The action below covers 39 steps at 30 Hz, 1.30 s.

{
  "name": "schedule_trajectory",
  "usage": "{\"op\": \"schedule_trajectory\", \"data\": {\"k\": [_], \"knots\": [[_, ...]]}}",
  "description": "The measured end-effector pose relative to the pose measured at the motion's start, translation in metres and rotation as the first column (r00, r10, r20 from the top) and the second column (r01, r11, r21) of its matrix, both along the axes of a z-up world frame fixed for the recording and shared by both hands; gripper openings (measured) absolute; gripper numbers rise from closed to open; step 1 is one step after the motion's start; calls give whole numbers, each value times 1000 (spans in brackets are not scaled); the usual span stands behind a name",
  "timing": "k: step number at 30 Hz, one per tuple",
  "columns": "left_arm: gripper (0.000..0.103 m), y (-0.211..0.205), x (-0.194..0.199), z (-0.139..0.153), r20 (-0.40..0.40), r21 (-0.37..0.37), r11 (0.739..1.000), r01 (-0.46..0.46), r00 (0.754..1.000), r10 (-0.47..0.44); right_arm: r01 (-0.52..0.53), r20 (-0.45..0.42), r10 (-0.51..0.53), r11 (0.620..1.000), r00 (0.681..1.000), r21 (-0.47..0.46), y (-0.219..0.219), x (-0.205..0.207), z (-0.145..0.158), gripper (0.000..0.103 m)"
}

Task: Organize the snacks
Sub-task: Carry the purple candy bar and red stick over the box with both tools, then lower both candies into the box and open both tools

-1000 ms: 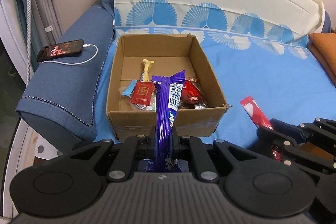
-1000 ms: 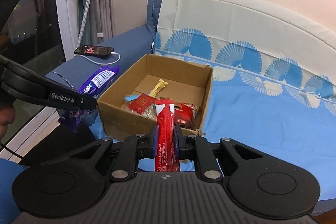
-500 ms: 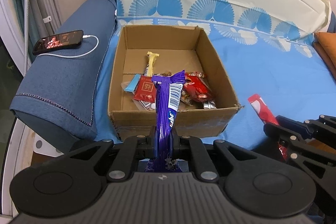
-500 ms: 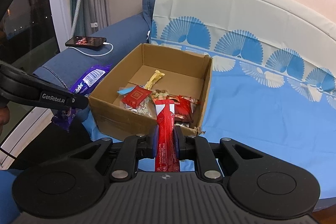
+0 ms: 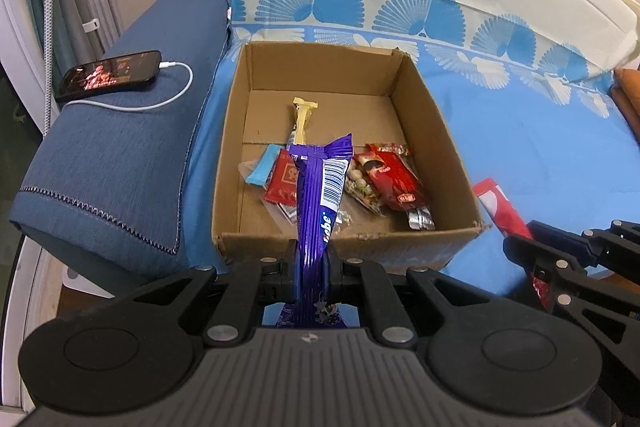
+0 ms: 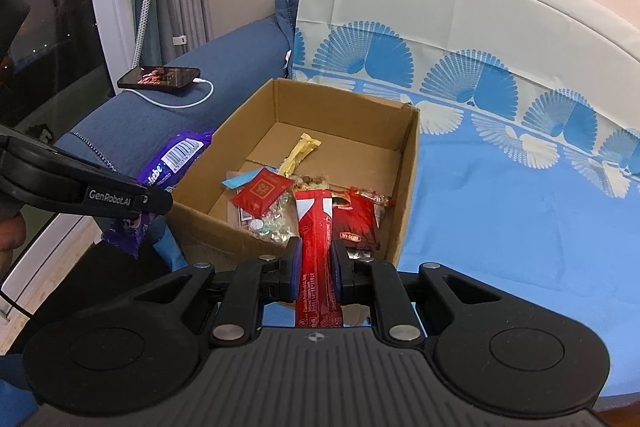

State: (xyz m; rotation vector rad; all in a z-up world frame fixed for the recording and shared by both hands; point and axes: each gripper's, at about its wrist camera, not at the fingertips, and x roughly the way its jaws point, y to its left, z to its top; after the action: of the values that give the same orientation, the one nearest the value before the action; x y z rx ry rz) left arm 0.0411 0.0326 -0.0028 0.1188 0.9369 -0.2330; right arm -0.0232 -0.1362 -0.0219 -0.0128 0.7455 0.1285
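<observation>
Snacks fill the cardboard box [image 5: 344, 247]; left fingers [image 5: 312, 273] pinch a purple bar [image 5: 316, 211], right fingers [image 6: 314, 271] a red one [image 6: 316, 247].

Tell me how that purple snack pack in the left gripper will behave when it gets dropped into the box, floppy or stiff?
The purple snack pack probably stays fairly stiff: clamped low by the left gripper, it stands up without drooping. Its glossy wrapper looks slippery, so it may slide off the snacks piled in the cardboard box.
</observation>
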Motion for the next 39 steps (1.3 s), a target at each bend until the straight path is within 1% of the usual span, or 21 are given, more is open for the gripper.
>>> {"op": "schedule_trajectory", "data": {"k": [7,15,25,32,39], "knots": [[11,-9,23,4,13,6,1000,-8,1000,8,-1,2,0,1000,1000,19,-4,21,-1,17],[11,-22,59,2,19,15,1000,-18,1000,18,-11,-1,11,999,1000,38,-7,56,-5,17],[11,-30,112,-18,-22,35,999,-19,1000,20,3,-28,-1,998,1000,59,-15,107,-21,18],[11,-40,147,-37,-40,72,997,-7,999,10,31,-64,-26,996,998,85,-24,145,-43,18],[11,-50,173,-58,-60,119,993,2,998,5,45,-78,-38,995,996,91,-30,172,-60,18]]}}
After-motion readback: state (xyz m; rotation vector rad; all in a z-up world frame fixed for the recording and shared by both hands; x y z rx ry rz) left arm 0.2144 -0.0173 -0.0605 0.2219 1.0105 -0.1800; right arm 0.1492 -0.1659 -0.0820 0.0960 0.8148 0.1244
